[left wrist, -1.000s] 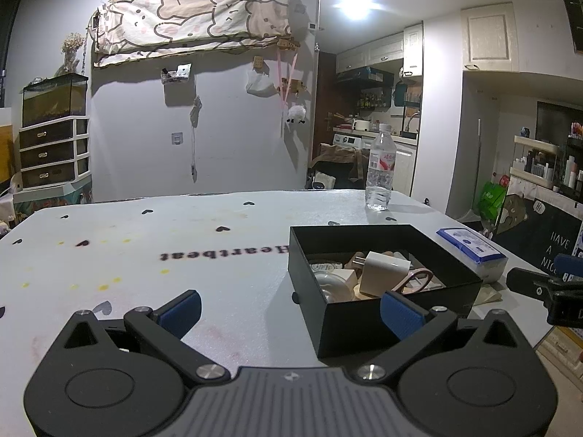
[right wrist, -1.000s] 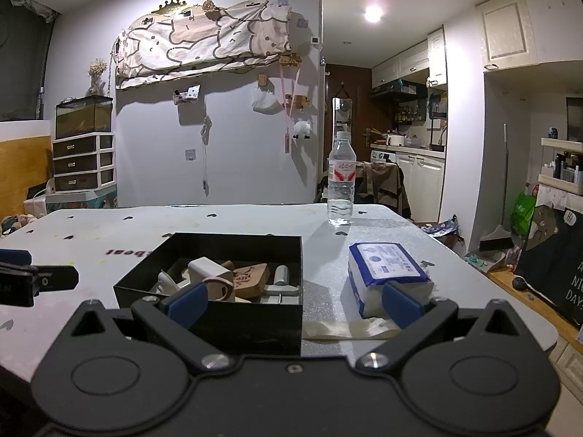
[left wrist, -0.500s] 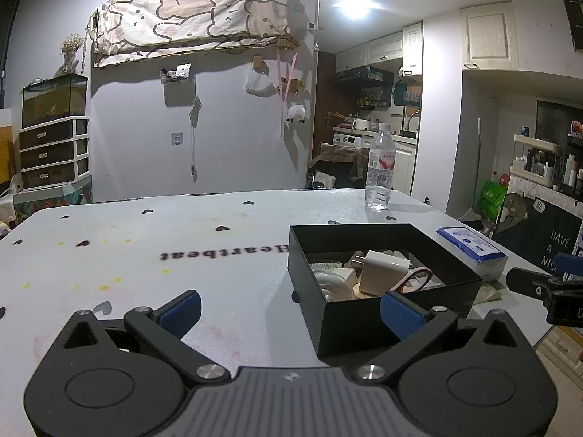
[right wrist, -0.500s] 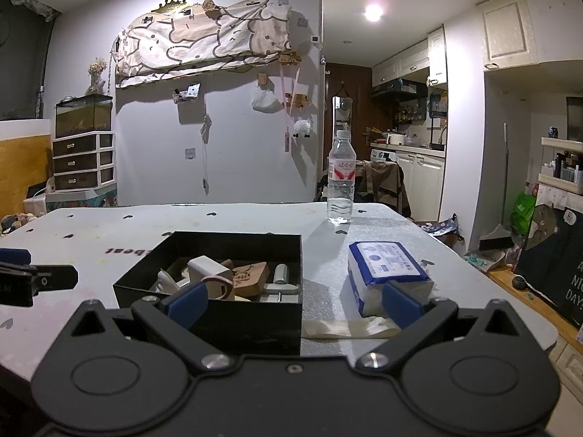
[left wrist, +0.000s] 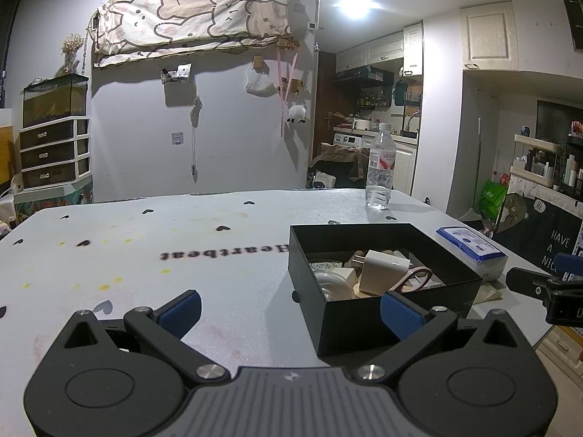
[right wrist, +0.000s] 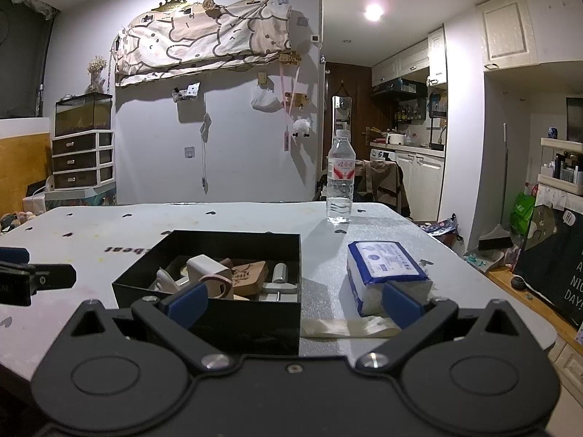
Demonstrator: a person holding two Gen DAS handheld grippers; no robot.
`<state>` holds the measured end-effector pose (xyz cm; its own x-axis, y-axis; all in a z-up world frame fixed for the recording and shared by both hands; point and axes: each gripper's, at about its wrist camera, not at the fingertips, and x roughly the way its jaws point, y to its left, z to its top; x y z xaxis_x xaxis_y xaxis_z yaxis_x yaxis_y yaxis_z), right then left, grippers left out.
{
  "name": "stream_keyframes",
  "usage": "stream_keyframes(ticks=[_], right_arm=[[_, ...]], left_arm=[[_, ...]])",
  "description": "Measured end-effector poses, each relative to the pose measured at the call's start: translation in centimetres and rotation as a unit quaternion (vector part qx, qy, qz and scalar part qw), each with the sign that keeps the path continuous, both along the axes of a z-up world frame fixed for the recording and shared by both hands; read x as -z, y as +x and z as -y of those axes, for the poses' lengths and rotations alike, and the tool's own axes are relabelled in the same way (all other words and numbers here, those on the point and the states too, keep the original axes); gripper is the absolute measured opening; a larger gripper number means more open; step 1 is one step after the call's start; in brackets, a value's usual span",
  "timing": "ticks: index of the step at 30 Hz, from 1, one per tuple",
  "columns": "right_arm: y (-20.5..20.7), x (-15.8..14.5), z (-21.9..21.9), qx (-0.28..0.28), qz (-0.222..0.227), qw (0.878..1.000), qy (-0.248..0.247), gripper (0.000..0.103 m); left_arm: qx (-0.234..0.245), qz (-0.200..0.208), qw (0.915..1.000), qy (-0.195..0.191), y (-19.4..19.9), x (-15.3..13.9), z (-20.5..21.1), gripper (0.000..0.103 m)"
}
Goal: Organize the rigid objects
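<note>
A black open box (left wrist: 349, 324) stands on the table's right part; it also shows in the right wrist view (right wrist: 204, 324). Inside lie a white charger plug (left wrist: 382, 271), a pink-handled item (left wrist: 415, 276), a brown piece (right wrist: 249, 273) and a small metal part (right wrist: 280, 276). My left gripper (left wrist: 289, 313) is open and empty, low over the table just left of the box. My right gripper (right wrist: 295, 300) is open and empty, near the table's front edge, facing the box and a blue-and-white tissue pack (right wrist: 382, 273).
A water bottle (left wrist: 380, 171) stands at the table's far right; it also shows in the right wrist view (right wrist: 340, 178). A strip of tape (right wrist: 342, 327) lies in front of the tissue pack. The table edge (right wrist: 539, 331) drops off on the right. The white table (left wrist: 145, 255) extends left.
</note>
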<state>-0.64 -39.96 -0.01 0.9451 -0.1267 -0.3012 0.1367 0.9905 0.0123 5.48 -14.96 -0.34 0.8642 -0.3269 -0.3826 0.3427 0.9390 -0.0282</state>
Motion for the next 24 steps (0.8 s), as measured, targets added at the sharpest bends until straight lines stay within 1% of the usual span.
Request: stream_keyframes(ticks=[24], right_arm=[[0.04,0.18,0.01,-0.001,0.000,1.000,-0.001,0.103]], left_arm=[[-0.003,-0.002,1.0000,0.000,-0.14,0.02,-0.33,0.103]])
